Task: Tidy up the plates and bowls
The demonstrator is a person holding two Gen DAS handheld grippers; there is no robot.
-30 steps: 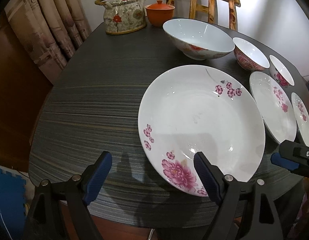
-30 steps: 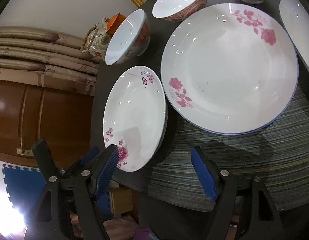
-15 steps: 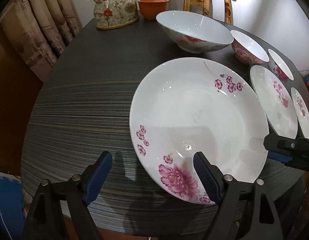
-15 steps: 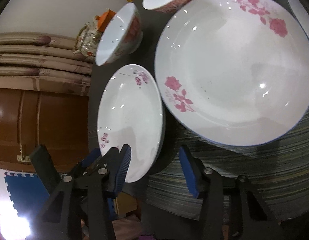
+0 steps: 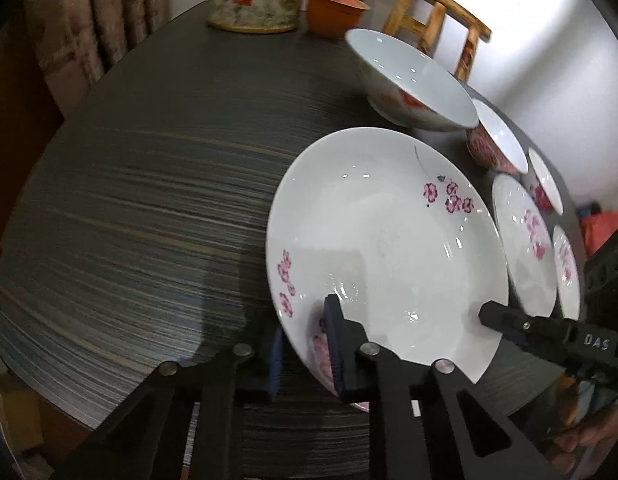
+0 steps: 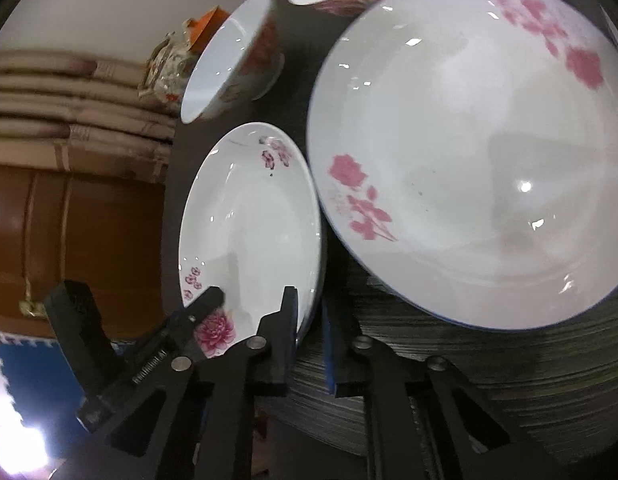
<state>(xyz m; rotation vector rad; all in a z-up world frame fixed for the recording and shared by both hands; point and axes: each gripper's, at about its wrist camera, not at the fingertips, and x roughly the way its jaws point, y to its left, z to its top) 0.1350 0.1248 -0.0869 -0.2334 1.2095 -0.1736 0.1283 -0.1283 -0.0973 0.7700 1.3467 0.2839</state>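
A white plate with purple plum blossoms and a pink peony (image 5: 381, 240) (image 6: 249, 224) lies on the dark striped table (image 5: 149, 200). My left gripper (image 5: 305, 336) is closing on its near rim by the peony, one pad on top and one below, both pressing. It also shows in the right wrist view as a black finger (image 6: 213, 300) on the plate. My right gripper (image 6: 309, 320) is shut on the same plate's rim on the side toward the rose plate. One of its fingers (image 5: 493, 314) lies over that rim in the left wrist view.
A larger rose plate (image 6: 469, 160) (image 5: 525, 248) lies just beside the held plate, another plate (image 5: 567, 272) beyond. Behind stand a big white bowl (image 5: 409, 76), a red-patterned bowl (image 5: 497, 144) and a small bowl (image 5: 545, 184). A teapot (image 5: 257, 0), orange cup (image 5: 333, 8) and chair (image 5: 429, 12) are at the back.
Both grippers have come down to the blossom plate and gone from wide open to closed on its rim, the left at the peony, the right at the side.
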